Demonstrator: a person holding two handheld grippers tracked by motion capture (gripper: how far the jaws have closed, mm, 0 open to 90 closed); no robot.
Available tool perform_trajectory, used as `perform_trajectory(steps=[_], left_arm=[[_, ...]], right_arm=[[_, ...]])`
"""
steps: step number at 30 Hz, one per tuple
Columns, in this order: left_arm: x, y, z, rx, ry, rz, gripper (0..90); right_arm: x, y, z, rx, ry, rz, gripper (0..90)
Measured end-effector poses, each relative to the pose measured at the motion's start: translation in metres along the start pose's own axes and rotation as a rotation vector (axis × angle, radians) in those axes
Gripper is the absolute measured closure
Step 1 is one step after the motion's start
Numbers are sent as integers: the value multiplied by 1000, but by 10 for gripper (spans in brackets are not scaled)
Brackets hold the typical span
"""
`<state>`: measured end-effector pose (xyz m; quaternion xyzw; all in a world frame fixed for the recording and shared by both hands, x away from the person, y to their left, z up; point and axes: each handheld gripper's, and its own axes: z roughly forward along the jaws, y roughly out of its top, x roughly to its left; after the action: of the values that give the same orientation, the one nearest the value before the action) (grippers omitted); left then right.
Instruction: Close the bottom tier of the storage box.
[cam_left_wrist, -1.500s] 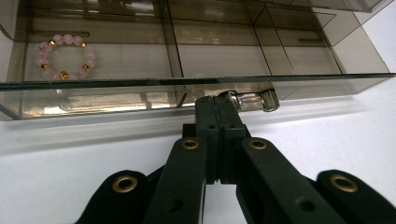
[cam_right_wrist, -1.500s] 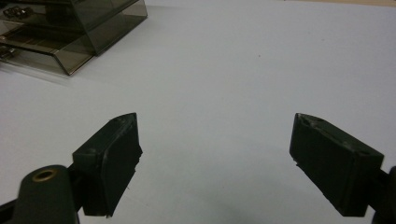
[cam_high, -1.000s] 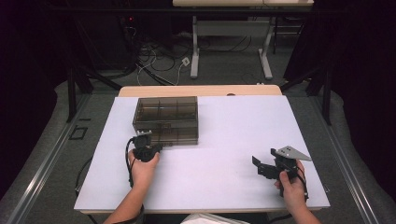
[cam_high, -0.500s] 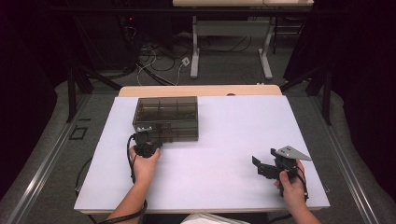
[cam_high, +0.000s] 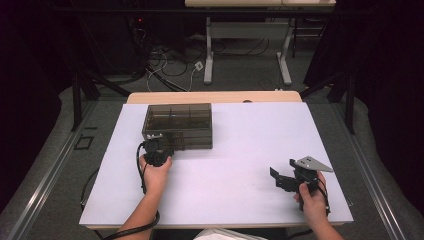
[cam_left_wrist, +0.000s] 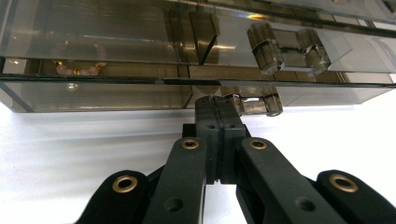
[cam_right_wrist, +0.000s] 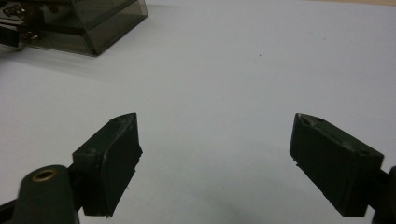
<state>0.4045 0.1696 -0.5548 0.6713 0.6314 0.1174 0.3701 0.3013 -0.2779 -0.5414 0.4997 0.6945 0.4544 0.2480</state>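
A smoky clear plastic box (cam_high: 177, 125) with divided compartments stands on the white table (cam_high: 260, 135) at the back left. My left gripper (cam_high: 156, 146) is shut, its tips pressed against the box's front wall. In the left gripper view the closed jaws (cam_left_wrist: 215, 105) meet the seam between lid and base (cam_left_wrist: 93, 80), just left of a lower clasp (cam_left_wrist: 254, 105). An upper clasp (cam_left_wrist: 286, 46) sits to the right, and pale pink beads (cam_left_wrist: 77, 71) show inside. My right gripper (cam_high: 278, 179) rests open at the front right, and nothing lies between its fingers (cam_right_wrist: 215, 158).
The box's corner (cam_right_wrist: 100, 25) lies far off at the upper left of the right gripper view. A wooden table edge (cam_high: 215, 96) runs behind the white surface. Cables and desk legs (cam_high: 209, 55) are on the floor beyond.
My left gripper has moved forward until its tips touch the box's front. The right gripper has stayed where it was.
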Motion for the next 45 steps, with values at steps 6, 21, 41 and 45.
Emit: perform_trajectory(steps=[6, 21, 41, 45], left_arm=[[-1, 1, 2, -8, 2, -3, 900], [-2, 1, 6, -11, 1, -12, 900], [-5, 3, -12, -43, 33, 43, 794], [-5, 2, -15, -48, 48, 60, 724]], right_arm=[[0, 0, 0, 0, -1, -3, 156], [-1, 0, 1, 1, -2, -8, 156], [-4, 0, 0, 6, -7, 5, 156], [-4, 0, 1, 1, -4, 10, 156]])
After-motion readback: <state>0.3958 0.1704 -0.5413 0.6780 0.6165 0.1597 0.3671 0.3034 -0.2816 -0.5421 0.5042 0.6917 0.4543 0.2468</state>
